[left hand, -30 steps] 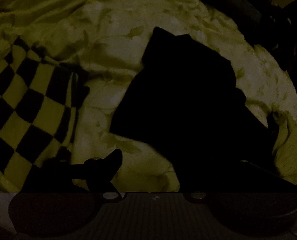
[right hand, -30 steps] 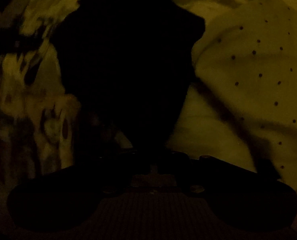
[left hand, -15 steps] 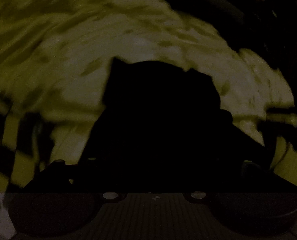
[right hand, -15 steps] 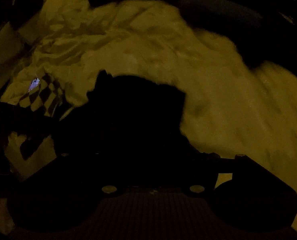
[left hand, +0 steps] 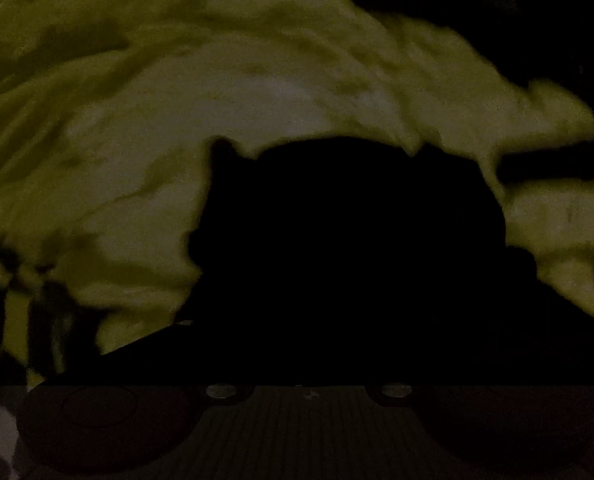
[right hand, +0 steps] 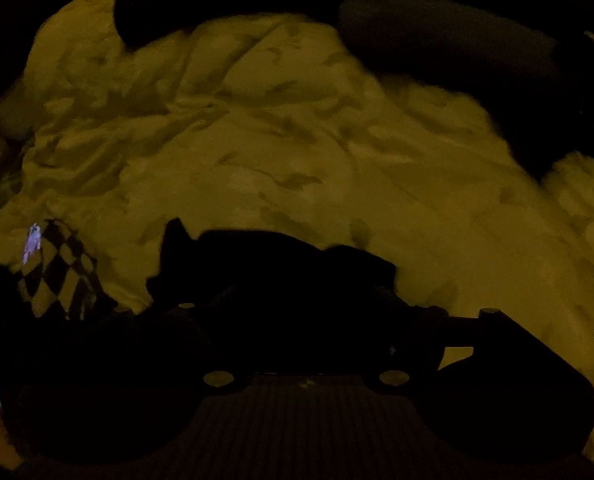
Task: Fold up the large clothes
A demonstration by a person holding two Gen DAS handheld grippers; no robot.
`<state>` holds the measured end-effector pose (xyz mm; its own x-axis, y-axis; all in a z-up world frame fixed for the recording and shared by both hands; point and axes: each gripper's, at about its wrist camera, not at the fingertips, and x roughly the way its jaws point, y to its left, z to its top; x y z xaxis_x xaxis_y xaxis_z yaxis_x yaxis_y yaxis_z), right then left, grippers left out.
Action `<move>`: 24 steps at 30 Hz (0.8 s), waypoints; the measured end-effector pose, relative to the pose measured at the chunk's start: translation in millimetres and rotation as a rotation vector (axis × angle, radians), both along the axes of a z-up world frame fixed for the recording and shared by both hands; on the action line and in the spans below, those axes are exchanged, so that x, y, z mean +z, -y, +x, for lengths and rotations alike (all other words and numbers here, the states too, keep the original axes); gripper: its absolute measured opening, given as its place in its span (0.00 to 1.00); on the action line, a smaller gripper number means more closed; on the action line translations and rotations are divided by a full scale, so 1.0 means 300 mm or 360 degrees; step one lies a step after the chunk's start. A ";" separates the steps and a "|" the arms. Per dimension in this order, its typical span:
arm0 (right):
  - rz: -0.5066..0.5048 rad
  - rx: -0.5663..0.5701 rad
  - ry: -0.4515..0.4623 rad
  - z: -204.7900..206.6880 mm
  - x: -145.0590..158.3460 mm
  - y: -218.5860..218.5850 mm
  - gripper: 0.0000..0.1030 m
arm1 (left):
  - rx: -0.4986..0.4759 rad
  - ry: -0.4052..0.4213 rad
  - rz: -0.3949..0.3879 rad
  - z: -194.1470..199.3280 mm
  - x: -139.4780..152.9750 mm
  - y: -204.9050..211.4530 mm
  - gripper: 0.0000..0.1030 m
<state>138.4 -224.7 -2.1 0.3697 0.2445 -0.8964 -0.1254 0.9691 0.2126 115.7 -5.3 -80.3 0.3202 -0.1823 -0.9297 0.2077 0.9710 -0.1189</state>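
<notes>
The light is very dim. A black garment lies bunched on a pale patterned bedspread. My left gripper points steeply down right over it. Its jaws are closing and the black cloth fills the space between them. The fingers merge with the cloth, so a grip cannot be made out. In the right wrist view the same garment lies just ahead of my right gripper. Its jaws are opening, with the fingers far apart and the pads off the cloth.
A black-and-pale checkered cloth lies at the left edge, and it shows at the left in the right wrist view too. Dark bulky shapes rest along the far side of the bedspread.
The left view has closed in on the black garment, and the checkered cloth has slid to the left edge. The right gripper has pulled away from the garment and its fingers have spread.
</notes>
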 end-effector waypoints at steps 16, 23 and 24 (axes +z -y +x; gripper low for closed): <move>-0.0078 0.0465 0.0154 -0.077 0.017 -0.213 0.72 | 0.0857 0.0016 -0.0025 -0.208 0.169 -0.610 0.40; -0.0335 0.0952 0.0242 -0.018 -0.104 -0.526 0.73 | 0.0745 -0.0030 -0.0070 -0.249 0.148 -0.505 1.00; -0.0399 0.0995 0.0223 -0.010 -0.138 -0.549 0.65 | 0.0720 -0.0060 -0.0081 -0.241 0.131 -0.487 1.00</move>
<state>135.5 -60.1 -43.4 0.3435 0.2410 -0.9077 -0.6871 0.7234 -0.0679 43.4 140.8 -41.0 0.3444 -0.0779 -0.9356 -0.2415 0.9557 -0.1684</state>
